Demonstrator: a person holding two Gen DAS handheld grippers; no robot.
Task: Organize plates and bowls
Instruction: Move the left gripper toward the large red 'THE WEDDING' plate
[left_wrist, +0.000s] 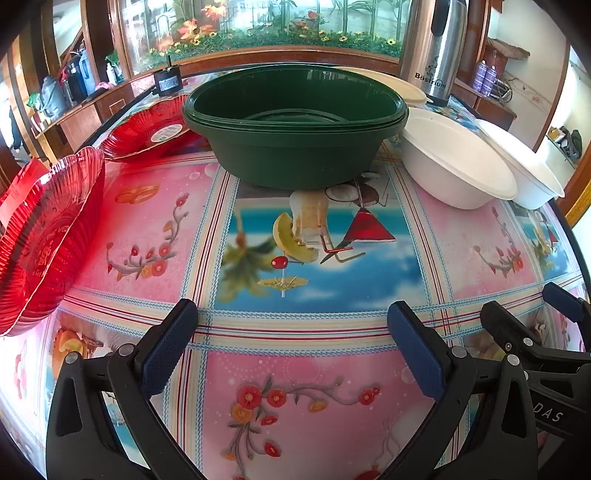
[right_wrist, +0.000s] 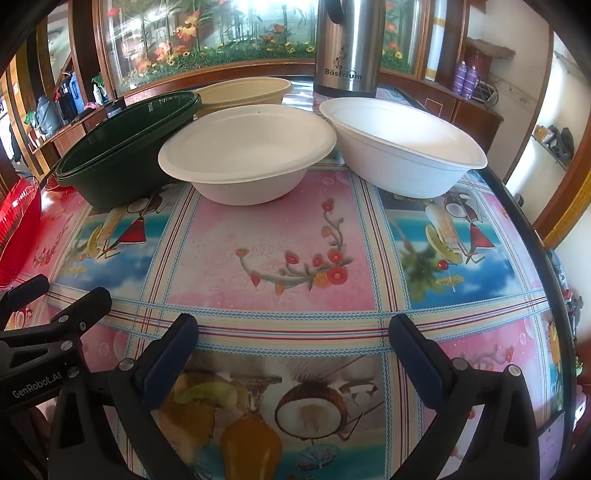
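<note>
A stack of dark green bowls (left_wrist: 295, 125) stands mid-table; it also shows in the right wrist view (right_wrist: 122, 155). Two white bowls (right_wrist: 247, 155) (right_wrist: 402, 144) stand to its right, seen too in the left wrist view (left_wrist: 458, 162) (left_wrist: 524, 166). A cream bowl (right_wrist: 243, 94) sits behind them. Two red ribbed plates (left_wrist: 44, 236) (left_wrist: 151, 129) lie at the left. My left gripper (left_wrist: 291, 336) is open and empty over the tablecloth. My right gripper (right_wrist: 293, 339) is open and empty, beside the left one.
A steel thermos (right_wrist: 347, 48) stands at the back of the table, also in the left wrist view (left_wrist: 432, 48). A small black device (left_wrist: 168, 79) sits at the back left. The table edge (right_wrist: 532, 229) curves along the right. A glass-fronted cabinet stands behind.
</note>
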